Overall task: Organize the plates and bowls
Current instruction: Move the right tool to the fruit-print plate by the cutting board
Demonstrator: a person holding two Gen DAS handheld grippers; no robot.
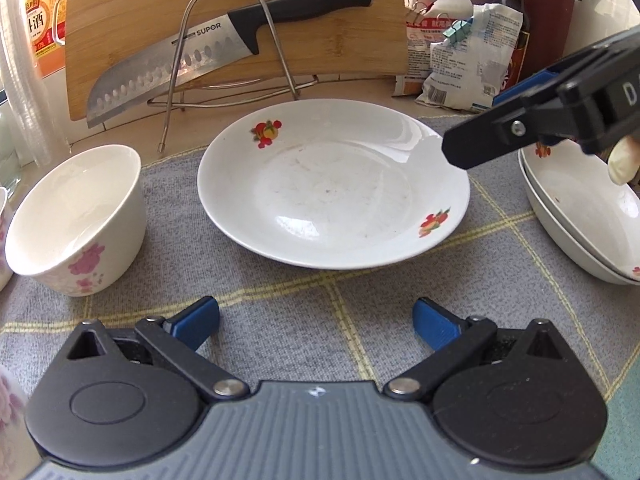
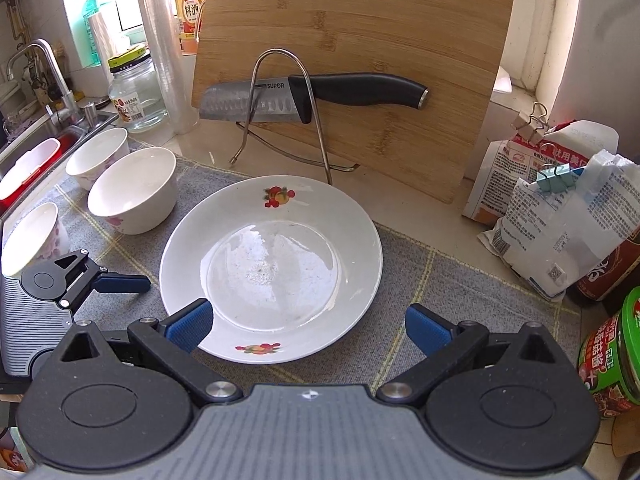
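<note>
A white plate with fruit prints [image 1: 332, 184] lies on the grey checked mat [image 1: 280, 300]; it also shows in the right wrist view [image 2: 272, 268]. My left gripper [image 1: 316, 324] is open and empty, just short of the plate's near rim. My right gripper [image 2: 308, 330] is open and empty above the plate's near edge; its body [image 1: 560, 112] shows at the plate's right side. A white bowl with pink flowers [image 1: 76, 220] stands left of the plate. Three such bowls [image 2: 132, 190] show in the right wrist view. A stack of two white plates [image 1: 584, 216] sits at the right.
A bamboo cutting board [image 2: 352, 64] with a knife [image 2: 312, 96] leans in a wire rack [image 2: 280, 116] behind the plate. Clipped bags [image 2: 560, 216] and jars [image 2: 612, 344] stand at the right. A sink with a tap [image 2: 44, 76], a glass jar and bottles are at the left.
</note>
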